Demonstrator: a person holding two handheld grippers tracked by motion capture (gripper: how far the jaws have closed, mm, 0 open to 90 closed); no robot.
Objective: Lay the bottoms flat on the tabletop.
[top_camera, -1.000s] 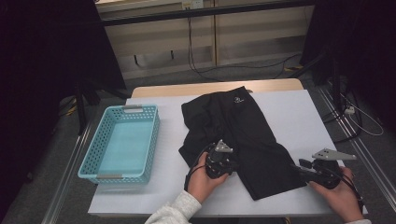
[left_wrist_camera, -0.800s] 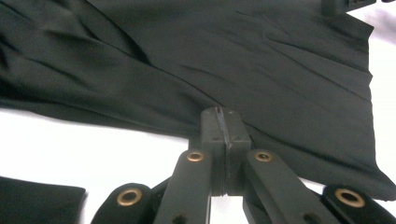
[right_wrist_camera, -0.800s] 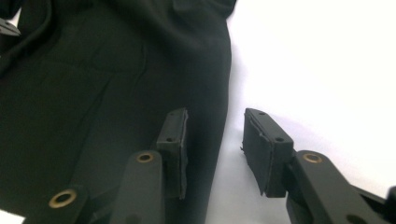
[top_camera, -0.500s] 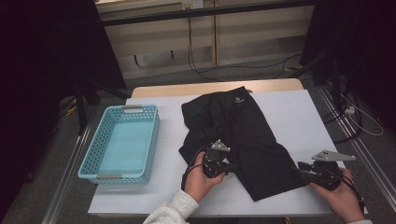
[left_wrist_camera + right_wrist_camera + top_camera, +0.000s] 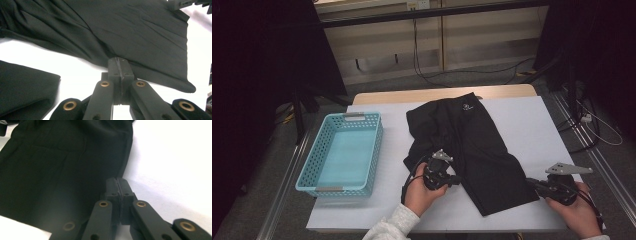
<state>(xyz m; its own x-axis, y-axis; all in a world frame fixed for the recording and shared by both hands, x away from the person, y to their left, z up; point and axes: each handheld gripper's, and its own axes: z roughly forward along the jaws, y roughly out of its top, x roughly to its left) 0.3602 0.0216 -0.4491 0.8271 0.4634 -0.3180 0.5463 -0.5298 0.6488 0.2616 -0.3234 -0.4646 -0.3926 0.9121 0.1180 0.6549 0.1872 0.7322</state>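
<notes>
From the high view we see our left hand [image 5: 424, 192] reaching in from the bottom edge in a pale sleeve [image 5: 394, 227], palm cupped around the left claw [image 5: 457, 179], which points to the right and sits at the near left edge of the black garment [image 5: 472, 147]. Our right hand [image 5: 577, 210] lies at the near right corner of the white surface [image 5: 537, 120], holding the right claw [image 5: 532, 183] aimed left toward the garment's near right corner. The garment lies spread across the middle of the surface, a small white logo [image 5: 468, 106] at its far end. A light blue basket [image 5: 343, 152] stands well apart to the left. From here we cannot tell how the jaws stand.

The left gripper view supplies that: the left claw [image 5: 119, 60] has its two black jaws pressed together, their tips meeting a crease at the cloth's edge, so it appears clamped on the garment [image 5: 130, 32]. A second fold of black cloth [image 5: 22, 87] lies at the lower left, bare white surface [image 5: 62, 65] between.

In the right gripper view the right claw [image 5: 118, 180] is likewise closed, jaws flush against each other, its tips just at the garment's edge [image 5: 62, 170]; we cannot tell whether cloth is caught between them. Bright surface [image 5: 175, 157] lies beyond.
</notes>
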